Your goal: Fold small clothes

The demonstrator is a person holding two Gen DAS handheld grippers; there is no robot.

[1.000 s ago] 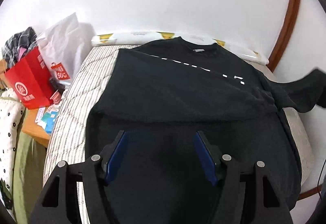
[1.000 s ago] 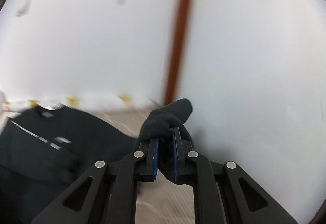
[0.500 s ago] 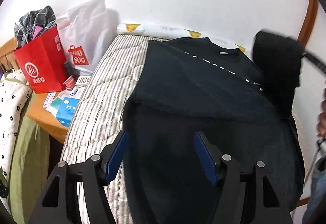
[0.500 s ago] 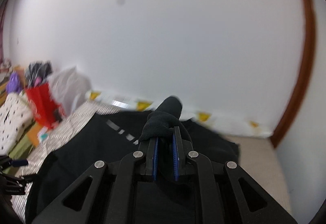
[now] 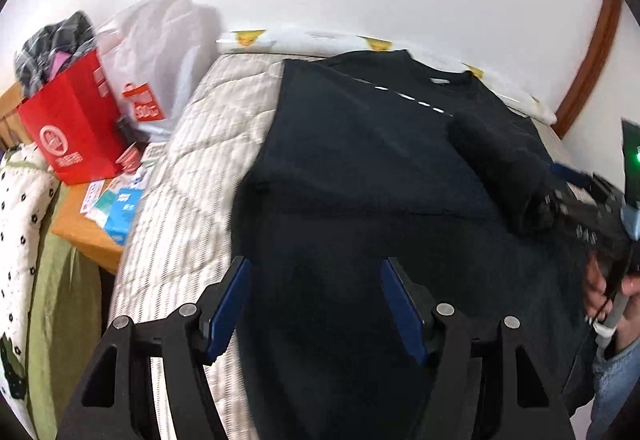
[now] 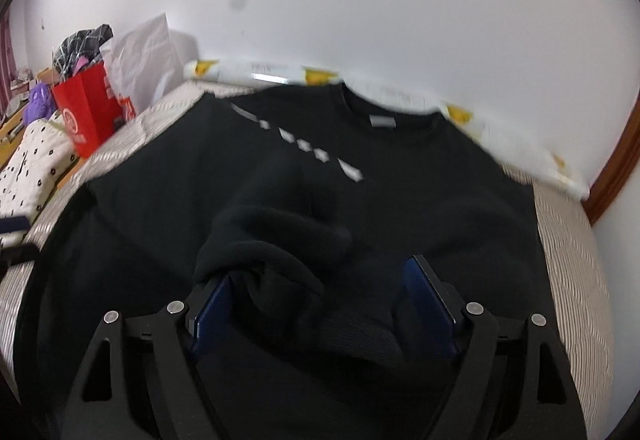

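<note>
Right gripper [image 6: 320, 300] jaws just opened wide — black sleeve [image 6: 272, 240] lies loose between them, frame centre. Left gripper [image 5: 314, 300] wide, nothing held, over black sweatshirt [image 5: 360, 144].

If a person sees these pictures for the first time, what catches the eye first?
A black sweatshirt with a white dashed stripe covers the striped mattress. Its sleeve lies folded over the body, between the right gripper's just-opened jaws. A red paper bag stands at the bedside, far left.
</note>
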